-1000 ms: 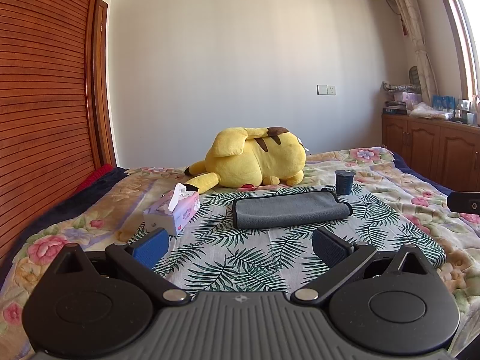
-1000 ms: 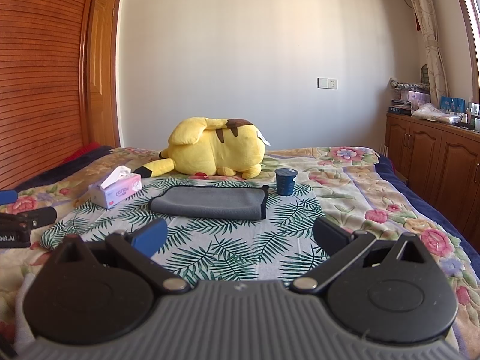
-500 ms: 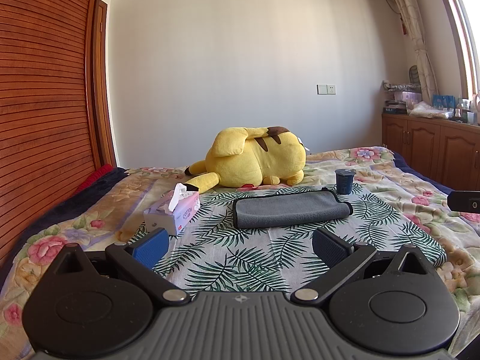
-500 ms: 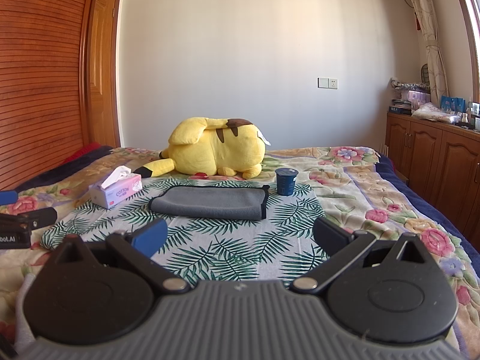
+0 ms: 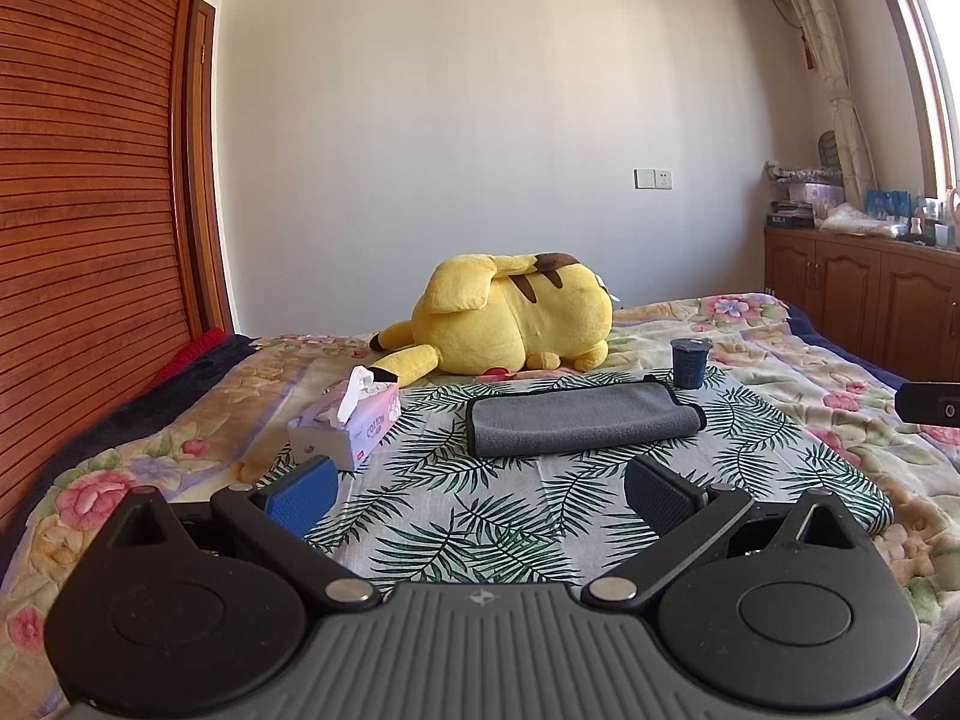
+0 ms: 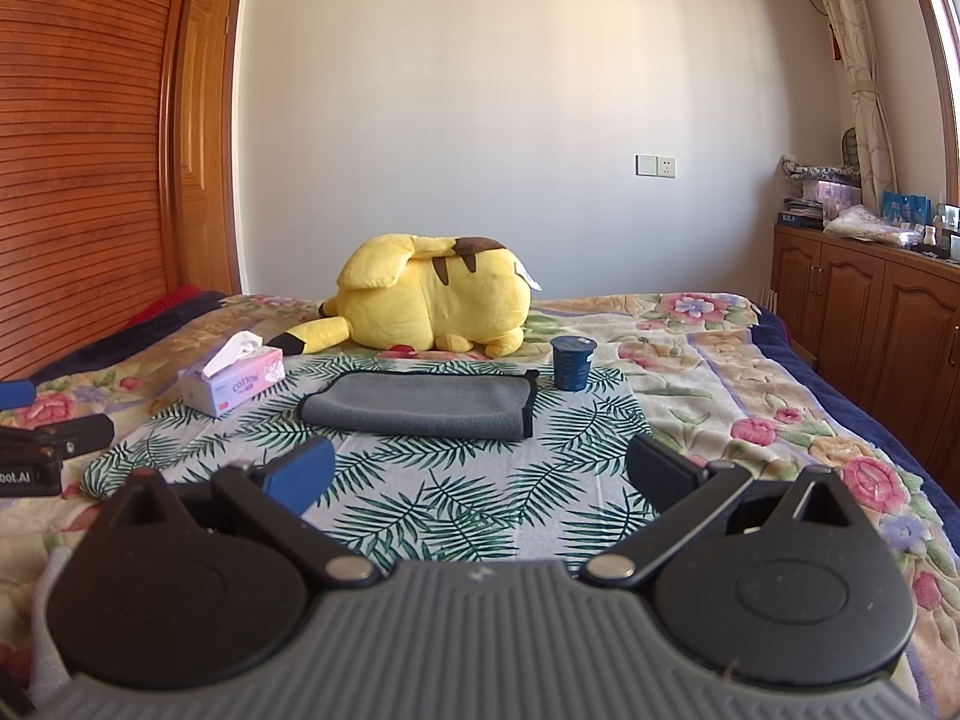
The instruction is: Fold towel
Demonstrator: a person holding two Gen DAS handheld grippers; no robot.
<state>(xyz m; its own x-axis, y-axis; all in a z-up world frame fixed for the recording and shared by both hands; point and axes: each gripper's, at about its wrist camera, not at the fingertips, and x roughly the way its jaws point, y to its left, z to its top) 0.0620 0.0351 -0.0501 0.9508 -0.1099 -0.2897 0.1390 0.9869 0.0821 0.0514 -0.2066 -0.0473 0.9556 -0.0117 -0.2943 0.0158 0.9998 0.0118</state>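
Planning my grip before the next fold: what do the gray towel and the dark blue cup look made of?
Gray towel: soft, matte microfiber-like cloth, judging by its fuzzy nap, rounded fold and black stitched edging. Dark blue cup: probably thin plastic with a smooth, slightly shiny wall and a rolled rim; too small to be sure.

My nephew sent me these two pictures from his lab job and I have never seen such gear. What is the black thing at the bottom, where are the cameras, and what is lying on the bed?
The black thing is a hand-held grasping tool with two fingers; a person carries one in each hand, and there is no robot arm. Each tool has a wide-angle camera looking forward along its fingers, so one picture comes from the left tool and the other from the right tool. Both are open and hold nothing.

On the bed, a leaf-print cloth bears a grey towel, which looks already folded over. Beside it are a pink tissue box, a dark blue cup and, behind, a yellow plush toy. In the right tool's picture, the other tool shows at the left edge.
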